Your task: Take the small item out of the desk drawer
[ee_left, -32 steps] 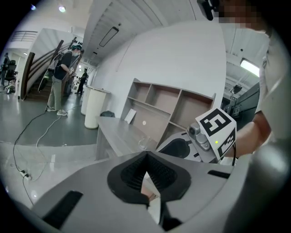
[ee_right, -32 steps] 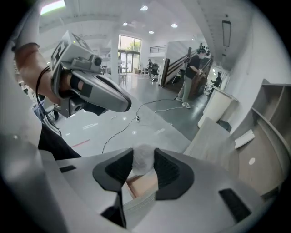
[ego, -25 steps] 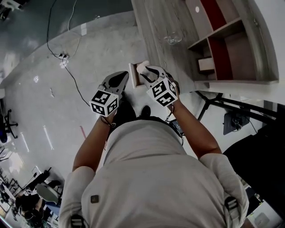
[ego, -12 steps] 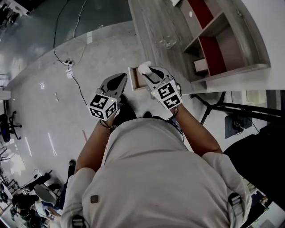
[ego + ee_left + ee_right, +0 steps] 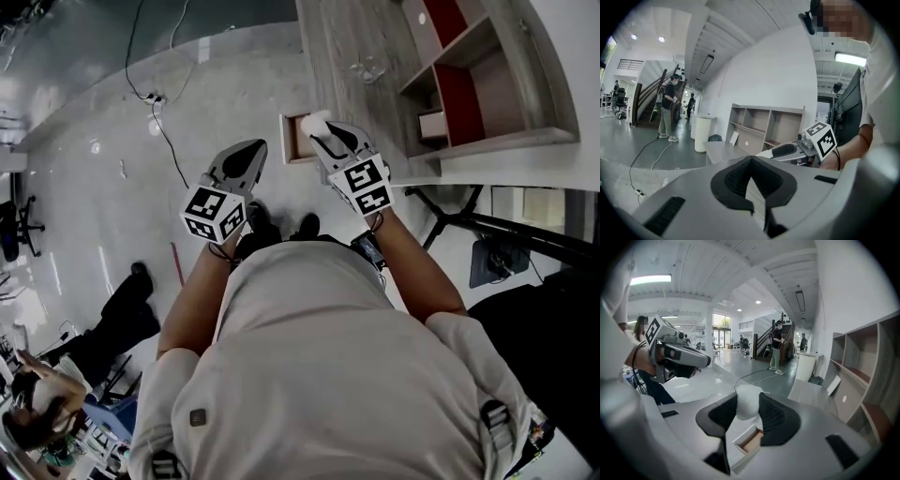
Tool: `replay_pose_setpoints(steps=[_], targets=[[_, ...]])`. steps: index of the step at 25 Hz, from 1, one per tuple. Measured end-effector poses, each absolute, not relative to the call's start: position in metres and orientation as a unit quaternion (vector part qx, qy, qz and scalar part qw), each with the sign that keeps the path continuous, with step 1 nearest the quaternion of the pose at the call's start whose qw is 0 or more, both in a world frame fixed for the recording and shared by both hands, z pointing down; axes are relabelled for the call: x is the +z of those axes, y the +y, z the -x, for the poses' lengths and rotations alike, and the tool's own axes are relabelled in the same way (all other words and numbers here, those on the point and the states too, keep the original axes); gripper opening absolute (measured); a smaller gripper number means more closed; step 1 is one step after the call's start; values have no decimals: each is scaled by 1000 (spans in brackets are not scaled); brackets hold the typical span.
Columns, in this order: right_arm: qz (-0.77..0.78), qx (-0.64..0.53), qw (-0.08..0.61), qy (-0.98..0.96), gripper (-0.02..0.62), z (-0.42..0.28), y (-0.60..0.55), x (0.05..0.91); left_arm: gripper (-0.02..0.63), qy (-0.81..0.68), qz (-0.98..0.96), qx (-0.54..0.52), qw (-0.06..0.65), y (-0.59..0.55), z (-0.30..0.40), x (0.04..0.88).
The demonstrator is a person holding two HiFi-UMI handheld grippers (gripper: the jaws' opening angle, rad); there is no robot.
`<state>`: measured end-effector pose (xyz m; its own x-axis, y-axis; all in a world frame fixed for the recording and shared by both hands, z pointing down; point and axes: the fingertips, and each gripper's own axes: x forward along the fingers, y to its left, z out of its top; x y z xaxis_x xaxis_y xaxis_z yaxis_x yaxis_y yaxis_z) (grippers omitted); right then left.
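Your right gripper (image 5: 747, 398) is clamped on the small white item (image 5: 748, 404), a soft-looking lump pinched between both pads, just above the open drawer (image 5: 749, 442) at the edge of the desk (image 5: 349, 42). Hold that squeeze even and lift straight up and toward you, I'd judge, so the lump clears the drawer front without brushing it. Release only over a clear spot. Your left gripper (image 5: 751, 164) hangs beside it, jaws closed together on nothing. The right jaws cover most of the drawer's inside, so you cannot tell whether anything else lies there, and the item's underside is hidden.
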<state>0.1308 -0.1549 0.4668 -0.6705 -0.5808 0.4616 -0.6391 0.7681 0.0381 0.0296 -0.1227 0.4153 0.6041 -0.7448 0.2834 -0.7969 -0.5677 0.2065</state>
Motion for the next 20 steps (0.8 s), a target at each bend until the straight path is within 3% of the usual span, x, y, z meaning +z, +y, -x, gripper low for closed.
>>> replay_pose_setpoints(steps=[20], targets=[[-384,50,200,-900,149,-60,-51,425,15,-389,-906,77,150,-26,52,402]])
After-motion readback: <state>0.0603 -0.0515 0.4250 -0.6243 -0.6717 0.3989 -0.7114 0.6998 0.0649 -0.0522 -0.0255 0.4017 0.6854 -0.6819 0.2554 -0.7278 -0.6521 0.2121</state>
